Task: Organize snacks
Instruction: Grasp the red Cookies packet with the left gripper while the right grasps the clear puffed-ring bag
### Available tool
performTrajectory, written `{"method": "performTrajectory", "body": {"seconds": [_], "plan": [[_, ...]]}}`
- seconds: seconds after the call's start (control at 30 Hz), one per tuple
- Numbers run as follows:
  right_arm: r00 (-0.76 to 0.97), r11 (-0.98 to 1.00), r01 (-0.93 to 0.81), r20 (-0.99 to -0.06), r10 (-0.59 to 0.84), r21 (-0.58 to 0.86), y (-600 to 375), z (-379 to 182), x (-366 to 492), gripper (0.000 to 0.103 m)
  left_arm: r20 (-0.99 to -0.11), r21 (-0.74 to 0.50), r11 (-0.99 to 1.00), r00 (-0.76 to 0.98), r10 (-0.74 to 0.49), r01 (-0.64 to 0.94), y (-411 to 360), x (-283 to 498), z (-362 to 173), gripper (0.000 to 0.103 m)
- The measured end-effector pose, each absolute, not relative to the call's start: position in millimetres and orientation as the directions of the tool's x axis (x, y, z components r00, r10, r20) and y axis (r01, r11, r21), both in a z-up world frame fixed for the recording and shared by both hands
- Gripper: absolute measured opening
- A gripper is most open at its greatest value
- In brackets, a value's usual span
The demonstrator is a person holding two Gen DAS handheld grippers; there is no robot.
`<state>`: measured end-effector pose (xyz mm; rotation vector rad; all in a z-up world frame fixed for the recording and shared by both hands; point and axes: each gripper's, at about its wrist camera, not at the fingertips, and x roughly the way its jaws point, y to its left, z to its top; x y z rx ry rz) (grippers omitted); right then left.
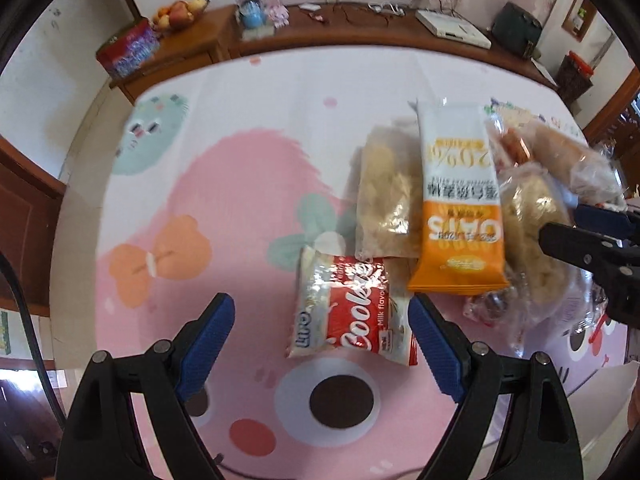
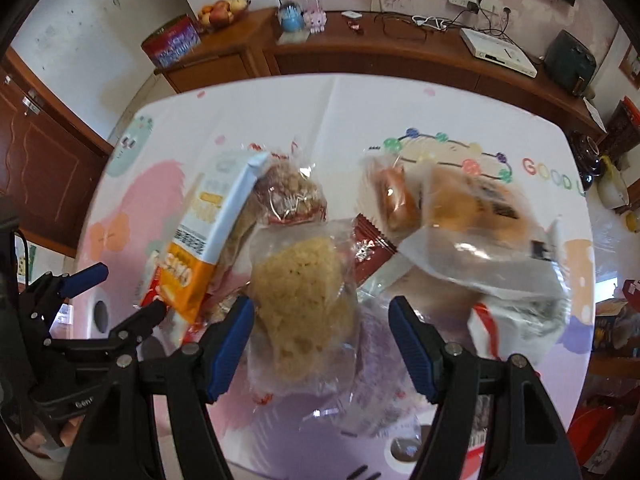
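- The left gripper point(image 1: 320, 350), black with blue ribbed pads, has its jaws wide apart and nothing is held; both pads are in the lower part of the left wrist view.
- Between these pads, a little above them in the frame, lies a red and white "Cookies" milk flavour packet point(image 1: 352, 318) flat on the table; the right pad is just beside its right edge, and I cannot tell if it touches.
- Above this packet is a clear bag of beige crumbly snack point(image 1: 386, 196), and to the right of it a long white and orange "OATS" packet point(image 1: 460, 204) that lies partly over the bag.
- The right gripper point(image 2: 322, 344), of the same black and blue kind, has its jaws open, not so wide, and nothing is gripped.
- Between its pads, in the lower centre of the right wrist view, is a clear bag with a yellow puffy cake point(image 2: 302, 296); the left pad is very near the bag, but the picture is blurred and contact is not clear.
- At the upper right of this bag is a clear wrapped golden pastry point(image 2: 468, 216), on top of other wrappers.
- All snacks lie in a loose heap on a pink cartoon-printed tablecloth point(image 1: 240, 168).
- Behind the table, at the top of both frames, a brown wooden sideboard point(image 2: 400, 52) carries a bowl of fruit point(image 2: 222, 10).
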<state>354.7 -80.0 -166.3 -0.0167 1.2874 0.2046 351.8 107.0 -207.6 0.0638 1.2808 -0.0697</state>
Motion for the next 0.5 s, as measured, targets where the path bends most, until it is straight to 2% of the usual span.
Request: {"method": "performTrajectory", "body": {"seconds": [0.2, 0.3, 0.33, 0.4, 0.47, 0.5], "plan": [[0.240, 0.980, -0.167, -0.959, 0.149, 0.110, -72, -183, 360, 0.069, -0.962, 0.029, 0.991, 0.274, -0.007, 0.127, 97, 356, -224, 0.088], [0.244, 0.979, -0.167, -0.958, 0.152, 0.113, -72, -185, 360, 0.060, -0.966, 0.024, 0.990, 0.258, -0.012, 0.136, 90, 359, -232, 0.088], [0.246, 0.980, -0.169, -0.958, 0.149, 0.109, -72, -185, 361, 0.054, -0.968, 0.019, 0.991, 0.250, -0.016, 0.134, 90, 361, -232, 0.088], [0.249, 0.979, -0.173, -0.957, 0.150, 0.109, -70, -184, 359, 0.051, -0.969, -0.006, 0.993, 0.243, -0.036, 0.121, 90, 364, -234, 0.086], [0.249, 0.977, -0.171, -0.954, 0.170, 0.130, -70, -182, 357, 0.040, -0.968, -0.017, 0.993, 0.248, -0.046, 0.116, 91, 366, -233, 0.076], [0.248, 0.977, -0.170, -0.954, 0.171, 0.131, -70, -181, 356, 0.038, -0.966, -0.017, 0.992, 0.253, -0.049, 0.128, 89, 365, -231, 0.072]]}}
